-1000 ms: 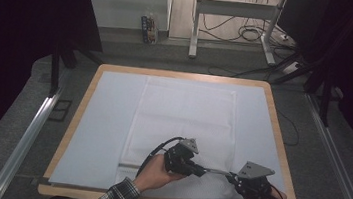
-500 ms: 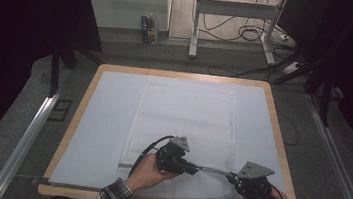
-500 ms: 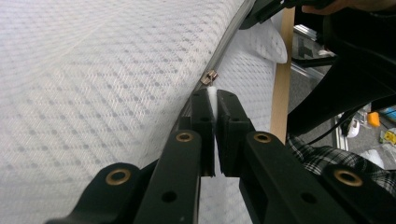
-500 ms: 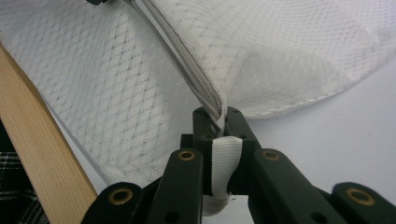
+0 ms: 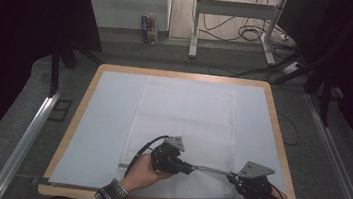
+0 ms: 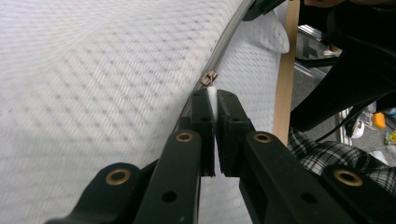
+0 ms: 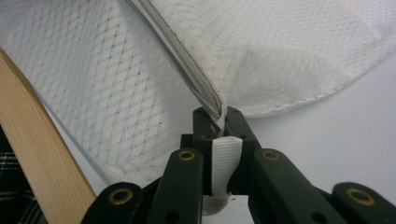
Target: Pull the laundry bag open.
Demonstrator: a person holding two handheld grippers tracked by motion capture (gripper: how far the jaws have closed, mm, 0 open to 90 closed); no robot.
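Note:
A white mesh zip bag point(image 5: 185, 115) lies flat on the pale mat, its grey zipper point(image 5: 209, 169) running along the near edge. My left gripper point(image 5: 187, 169) is shut on the thin white pull tab just behind the metal slider point(image 6: 208, 77); the jaws point(image 6: 214, 95) stand pressed together on it. At the zipper's right end my right gripper point(image 5: 232, 178) is shut, pinching the zipper tape and a white ribbon tab point(image 7: 225, 163) between its jaws point(image 7: 218, 114). Between the two grippers the zipper is pulled taut.
The pale mat point(image 5: 106, 121) covers a table with a wooden rim point(image 5: 86, 99); its near edge point(image 7: 37, 154) lies close to both hands. Metal rails point(image 5: 24, 137) flank the table. A stand and cables point(image 5: 252, 32) are on the floor beyond.
My left gripper has slid left along the zipper with the pull tab, away from the right gripper, so more zipper shows between them. The right gripper has stayed put.

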